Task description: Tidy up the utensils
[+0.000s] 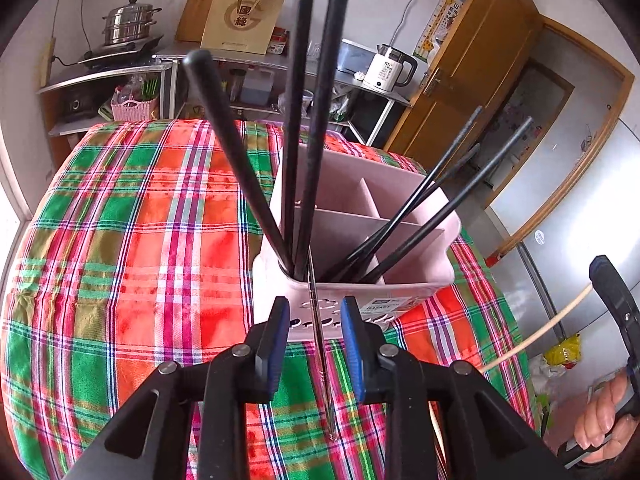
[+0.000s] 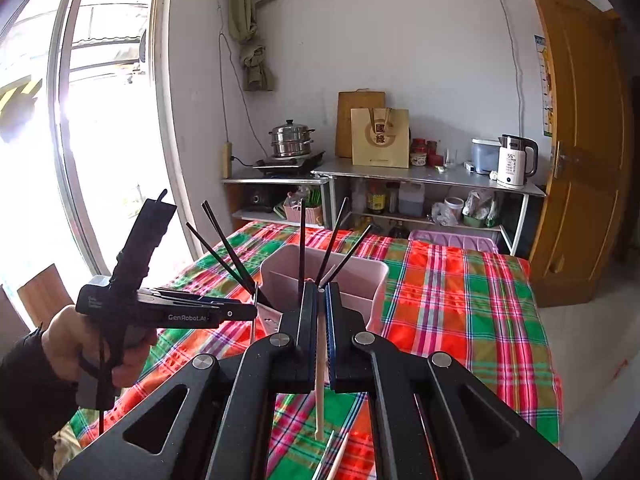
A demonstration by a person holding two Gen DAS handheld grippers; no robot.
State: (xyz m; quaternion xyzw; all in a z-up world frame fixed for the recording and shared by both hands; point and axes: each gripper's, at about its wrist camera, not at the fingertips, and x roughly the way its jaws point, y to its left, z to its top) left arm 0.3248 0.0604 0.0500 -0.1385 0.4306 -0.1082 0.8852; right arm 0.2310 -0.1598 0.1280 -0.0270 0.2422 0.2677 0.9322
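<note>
A pink divided utensil holder (image 1: pixel 400 208) stands on the plaid tablecloth, with several black chopsticks (image 1: pixel 304 120) in its near-left and near-right compartments. My left gripper (image 1: pixel 315 312) hangs open just before the holder. A thin metal chopstick (image 1: pixel 320 340) runs between its fingers without touching them, its top end in the near-left compartment. My right gripper (image 2: pixel 319 300) is shut on a pale wooden chopstick (image 2: pixel 319 380), in front of the holder (image 2: pixel 360 276). It also shows in the left wrist view (image 1: pixel 612 292) at the right edge.
The plaid tablecloth (image 1: pixel 120 240) covers the table. Two more pale sticks (image 2: pixel 332 456) lie on the cloth below my right gripper. Metal shelves with a steamer pot (image 2: pixel 290 140), paper bag and kettle (image 2: pixel 514 160) stand behind. A wooden door (image 2: pixel 580 140) is at right.
</note>
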